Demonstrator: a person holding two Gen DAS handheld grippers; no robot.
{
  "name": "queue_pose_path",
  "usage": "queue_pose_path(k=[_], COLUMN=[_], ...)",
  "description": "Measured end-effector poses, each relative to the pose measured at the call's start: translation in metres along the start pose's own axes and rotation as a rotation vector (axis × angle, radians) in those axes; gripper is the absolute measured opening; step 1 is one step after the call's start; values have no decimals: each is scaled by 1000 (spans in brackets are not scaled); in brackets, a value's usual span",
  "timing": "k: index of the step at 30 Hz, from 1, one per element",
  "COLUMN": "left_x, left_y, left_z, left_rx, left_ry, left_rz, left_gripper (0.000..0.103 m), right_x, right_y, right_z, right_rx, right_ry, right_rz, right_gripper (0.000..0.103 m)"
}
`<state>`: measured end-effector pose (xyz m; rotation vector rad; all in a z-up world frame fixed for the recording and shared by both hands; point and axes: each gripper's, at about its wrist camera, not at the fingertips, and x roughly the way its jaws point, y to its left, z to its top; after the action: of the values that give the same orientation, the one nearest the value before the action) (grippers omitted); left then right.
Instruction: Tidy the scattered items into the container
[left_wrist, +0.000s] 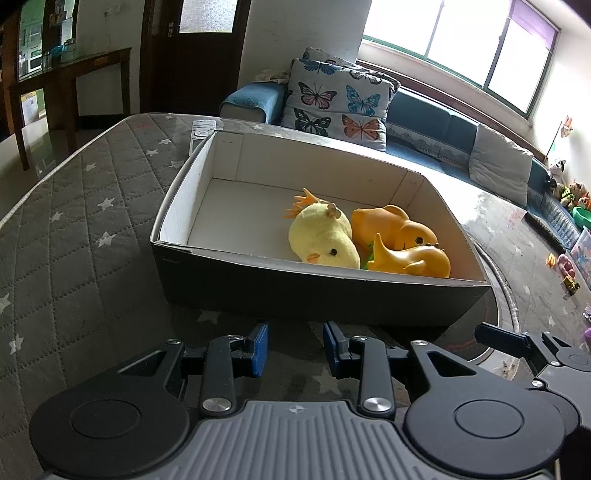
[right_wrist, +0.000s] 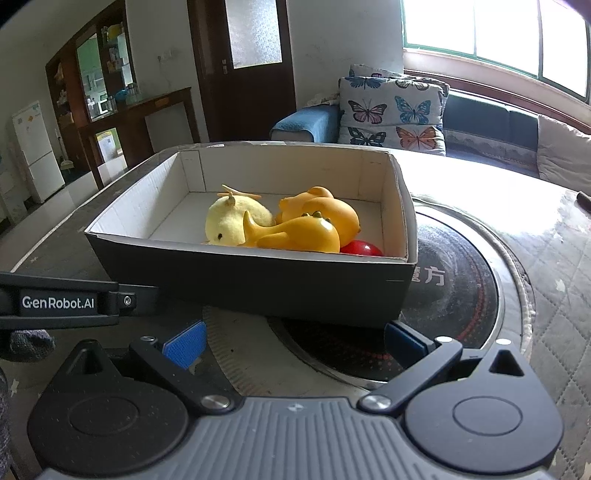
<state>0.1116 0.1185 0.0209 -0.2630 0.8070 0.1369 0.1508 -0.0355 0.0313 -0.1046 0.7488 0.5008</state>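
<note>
A dark cardboard box (left_wrist: 280, 291) with a white inside stands on the quilted table; it also shows in the right wrist view (right_wrist: 240, 280). In it lie a yellow plush chick (left_wrist: 321, 238) (right_wrist: 231, 223), two orange rubber fish toys (left_wrist: 410, 258) (right_wrist: 295, 234) and a red ball (right_wrist: 360, 248); something green (left_wrist: 367, 260) peeks out under the fish. My left gripper (left_wrist: 295, 349) is open a little and empty, just in front of the box. My right gripper (right_wrist: 295, 343) is wide open and empty, also in front of the box.
A remote control (left_wrist: 199, 134) lies behind the box. A round hotplate (right_wrist: 454, 295) is set in the table under the box's right end. A sofa with butterfly pillows (left_wrist: 336, 99) stands behind. Toys (left_wrist: 565, 269) lie at the far right.
</note>
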Motion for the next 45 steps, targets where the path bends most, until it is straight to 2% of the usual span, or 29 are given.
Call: queue_pose_path(k=[45], left_x=[7], left_y=[-17], left_z=[2], left_rx=[85], left_ry=[-14], left_rz=[69], left_gripper=[34], right_x=[12], right_y=[-2], right_z=[4], right_rx=[-1], right_ry=[45], right_rz=[-25], right_gripper=[103])
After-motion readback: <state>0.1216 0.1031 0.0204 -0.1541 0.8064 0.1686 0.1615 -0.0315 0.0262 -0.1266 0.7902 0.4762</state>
